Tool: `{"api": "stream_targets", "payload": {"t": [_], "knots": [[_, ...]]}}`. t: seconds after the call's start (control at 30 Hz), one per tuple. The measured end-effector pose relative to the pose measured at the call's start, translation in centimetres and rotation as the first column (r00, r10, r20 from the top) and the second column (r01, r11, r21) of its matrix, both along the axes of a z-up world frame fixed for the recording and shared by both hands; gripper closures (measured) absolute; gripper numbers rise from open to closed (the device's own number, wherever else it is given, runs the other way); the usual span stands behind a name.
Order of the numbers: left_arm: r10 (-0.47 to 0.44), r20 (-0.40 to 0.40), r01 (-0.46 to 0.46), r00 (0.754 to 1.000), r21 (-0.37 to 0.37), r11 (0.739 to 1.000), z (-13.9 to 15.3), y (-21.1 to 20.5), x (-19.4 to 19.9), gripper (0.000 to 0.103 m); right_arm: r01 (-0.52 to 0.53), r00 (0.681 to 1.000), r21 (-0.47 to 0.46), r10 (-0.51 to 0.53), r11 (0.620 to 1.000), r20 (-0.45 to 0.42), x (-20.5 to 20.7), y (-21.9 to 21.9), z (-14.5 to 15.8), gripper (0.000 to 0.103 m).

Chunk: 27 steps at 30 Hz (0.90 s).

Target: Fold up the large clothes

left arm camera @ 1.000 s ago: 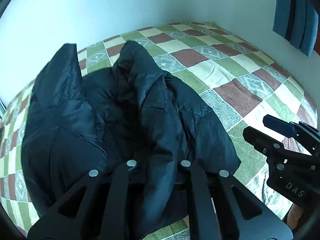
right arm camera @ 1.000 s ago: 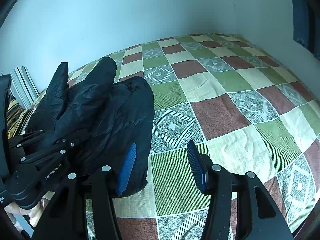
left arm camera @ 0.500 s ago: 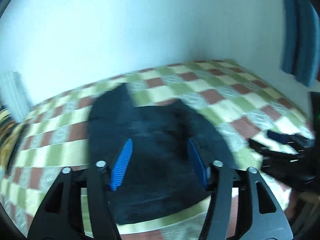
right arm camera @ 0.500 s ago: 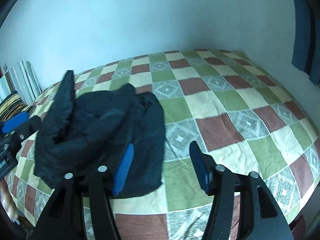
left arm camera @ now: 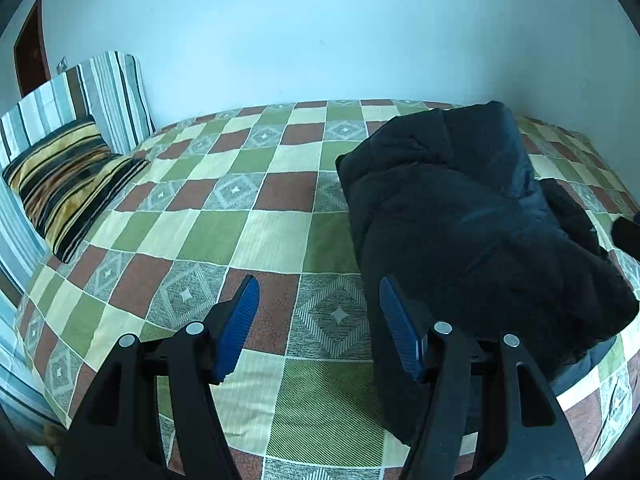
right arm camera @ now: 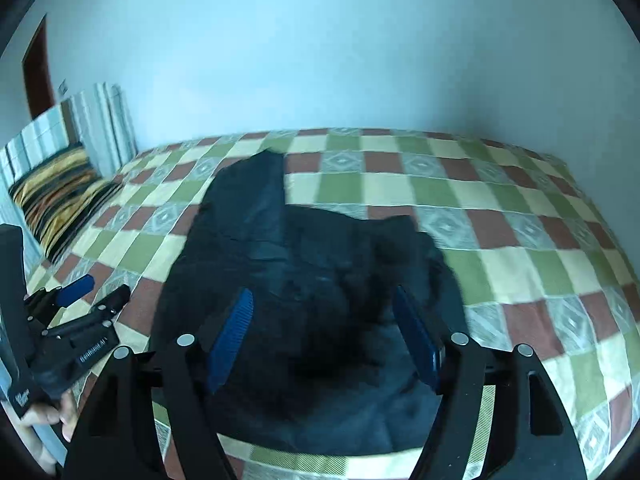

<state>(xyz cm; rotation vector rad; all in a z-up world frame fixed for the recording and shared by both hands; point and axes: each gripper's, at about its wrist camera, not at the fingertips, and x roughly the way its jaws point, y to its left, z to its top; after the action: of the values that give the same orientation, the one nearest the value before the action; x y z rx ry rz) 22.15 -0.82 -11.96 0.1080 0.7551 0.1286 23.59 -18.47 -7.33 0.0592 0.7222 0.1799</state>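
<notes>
A black padded jacket (left arm camera: 460, 220) lies in a folded, rumpled bundle on the checked bedspread (left arm camera: 240, 236). My left gripper (left arm camera: 318, 292) hovers over bare bedspread just left of the bundle, open with nothing between its blue pads. In the right wrist view the jacket (right arm camera: 320, 248) fills the middle. My right gripper (right arm camera: 323, 296) hangs above the jacket's near part; its jaws are opening and the pads do not press the cloth. At the left of that view the left gripper (right arm camera: 100, 290) shows, open.
A dark-and-yellow striped pillow (left arm camera: 68, 176) and a pale striped one (left arm camera: 108, 92) lean at the bed's left end. A pale wall (left arm camera: 320, 40) runs behind the bed, with a brown door (left arm camera: 28, 52) far left. A hand (right arm camera: 44, 420) holds the left gripper.
The left gripper let go of the jacket, opened and swung left over bare bedspread. The jacket settled into a bundle. The right gripper opened wider and now sits over the jacket.
</notes>
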Motion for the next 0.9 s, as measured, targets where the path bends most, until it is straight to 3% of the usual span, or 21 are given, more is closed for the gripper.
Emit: {"api": "stream_targets", "payload": {"t": [0.17,0.3,0.47,0.9], "knots": [[-0.006,-0.023,0.006,1.000,-0.013,1.000,-1.3,0.4,0.5,0.041,-0.040,0.995,-0.072,0.033,0.997,-0.094,2.1,3.0,-2.7,0.025],[-0.021,-0.035,0.021,0.999,-0.006,1.000,-2.1,0.1,0.7,0.041,-0.026,0.993,-0.040,0.021,0.999,-0.117,2.3,2.6,-3.8,0.025],[-0.033,-0.045,0.033,0.998,-0.003,0.999,-2.7,-0.4,1.1,0.041,-0.002,0.995,-0.028,0.000,1.000,-0.096,2.4,2.1,-3.2,0.024],[-0.027,-0.050,0.028,0.998,0.008,1.000,-2.9,-0.7,1.2,0.041,0.045,0.999,-0.104,-0.047,0.994,-0.018,1.7,2.4,-1.9,0.024]]}}
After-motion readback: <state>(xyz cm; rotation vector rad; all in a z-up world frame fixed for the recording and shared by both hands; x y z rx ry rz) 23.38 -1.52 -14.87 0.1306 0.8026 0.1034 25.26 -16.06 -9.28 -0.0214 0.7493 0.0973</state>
